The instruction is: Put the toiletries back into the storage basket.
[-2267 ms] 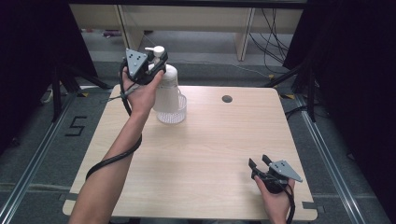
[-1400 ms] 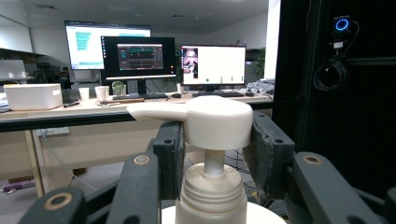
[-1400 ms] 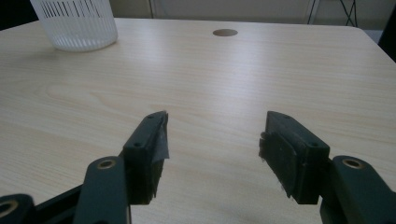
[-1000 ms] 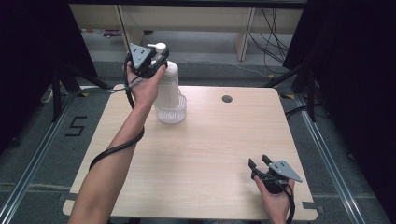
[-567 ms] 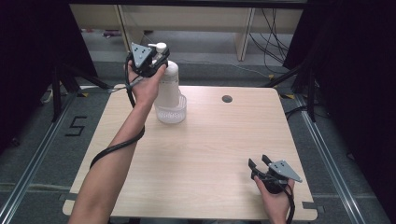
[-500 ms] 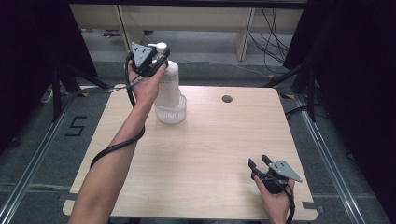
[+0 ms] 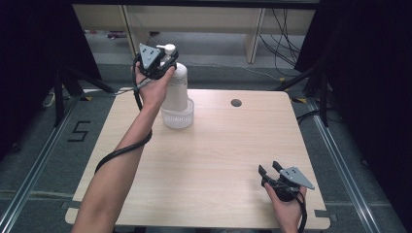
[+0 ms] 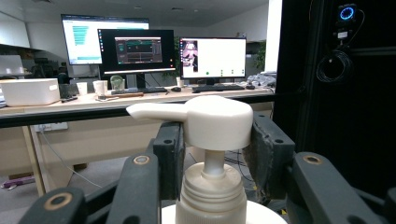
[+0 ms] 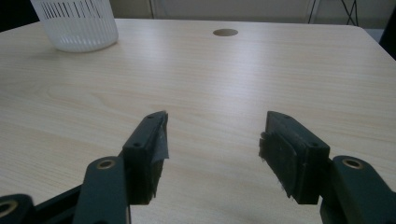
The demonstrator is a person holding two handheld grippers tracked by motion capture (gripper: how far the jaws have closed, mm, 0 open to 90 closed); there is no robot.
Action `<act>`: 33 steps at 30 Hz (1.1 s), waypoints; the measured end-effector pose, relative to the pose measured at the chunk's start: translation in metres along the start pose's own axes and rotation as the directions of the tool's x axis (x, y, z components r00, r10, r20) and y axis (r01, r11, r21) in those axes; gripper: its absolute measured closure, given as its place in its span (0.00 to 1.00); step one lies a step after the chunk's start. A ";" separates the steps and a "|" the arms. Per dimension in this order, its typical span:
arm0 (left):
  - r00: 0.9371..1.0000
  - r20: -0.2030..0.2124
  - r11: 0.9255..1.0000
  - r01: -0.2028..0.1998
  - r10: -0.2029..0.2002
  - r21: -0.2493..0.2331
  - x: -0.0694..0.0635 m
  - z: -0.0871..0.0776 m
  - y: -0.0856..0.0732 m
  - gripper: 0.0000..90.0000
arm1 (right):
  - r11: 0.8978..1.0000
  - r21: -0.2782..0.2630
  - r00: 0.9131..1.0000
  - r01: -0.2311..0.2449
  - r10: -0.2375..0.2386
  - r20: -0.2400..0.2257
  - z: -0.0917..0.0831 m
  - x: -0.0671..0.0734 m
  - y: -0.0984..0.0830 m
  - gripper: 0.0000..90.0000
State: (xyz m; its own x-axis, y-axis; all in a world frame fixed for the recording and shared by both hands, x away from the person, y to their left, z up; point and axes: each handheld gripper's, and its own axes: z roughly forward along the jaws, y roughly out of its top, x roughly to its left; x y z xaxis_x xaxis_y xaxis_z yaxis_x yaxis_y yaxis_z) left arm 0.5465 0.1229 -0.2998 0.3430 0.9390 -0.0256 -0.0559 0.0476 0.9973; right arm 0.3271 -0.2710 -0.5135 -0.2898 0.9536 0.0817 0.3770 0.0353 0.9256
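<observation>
We see the left hand-held gripper [image 7: 167, 60] closed on the pump head [image 8: 205, 119] of a white bottle [image 7: 176, 87], which stands in a ribbed cup [image 7: 178, 117] near the tabletop's [image 7: 218, 160] far edge; the hand hides part of the bottle. The right hand-held gripper [image 7: 270, 170] rests near the front right corner, jaws apart and empty, with bare wood ahead up to a small hole [image 7: 236, 103].

High view: overhead, facing forward and down on the light wooden desk [image 7: 218, 160]. Left gripper view: raised, level, close behind a white plastic pump bottle [image 8: 212, 140]. Right gripper view: low over the desk, sharing its round hole [image 9: 225, 32].
</observation>
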 end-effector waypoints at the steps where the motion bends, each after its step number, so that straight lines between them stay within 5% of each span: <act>1: 1.000 0.000 1.000 -0.003 0.003 0.002 0.000 0.000 0.000 0.66 | 1.000 0.002 1.000 0.004 -0.004 0.005 0.000 0.000 0.000 0.45; 8: 1.000 0.004 1.000 -0.005 0.005 0.007 -0.001 0.004 -0.002 0.66 | 0.999 -0.001 0.999 0.036 -0.036 0.005 0.000 -0.002 0.000 0.45; 14: 1.000 0.010 1.000 -0.008 0.008 0.015 -0.003 0.006 -0.005 0.66 | 1.000 0.003 1.000 -0.001 0.001 0.001 0.000 0.000 0.000 0.45; 15: 1.000 0.010 1.000 -0.010 0.010 0.016 -0.003 0.007 -0.005 0.66 | 0.999 -0.009 0.999 0.038 -0.038 0.007 0.000 -0.002 0.000 0.45; 17: 1.000 0.016 1.000 -0.014 0.014 0.013 -0.004 0.007 -0.006 0.66 | 0.999 -0.012 0.999 0.035 -0.035 0.005 0.001 -0.002 0.000 0.45; 20: 1.000 0.018 1.000 -0.012 0.012 0.015 -0.005 0.008 -0.007 0.66 | 1.000 -0.001 1.000 -0.004 0.004 0.001 0.000 0.001 0.000 0.45; 33: 1.000 0.023 1.000 -0.013 0.013 0.024 -0.006 0.011 -0.011 0.66 | 0.999 -0.008 1.000 0.031 -0.031 0.004 0.000 -0.001 0.000 0.45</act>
State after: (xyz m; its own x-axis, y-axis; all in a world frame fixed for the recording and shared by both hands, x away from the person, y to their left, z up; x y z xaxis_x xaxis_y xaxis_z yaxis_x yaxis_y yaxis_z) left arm 0.5550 0.1130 -0.3101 0.3635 0.9315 -0.0111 -0.0384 0.0269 0.9989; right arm 0.3278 -0.2724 -0.5136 -0.2980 0.9532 0.0514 0.3603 0.0625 0.9307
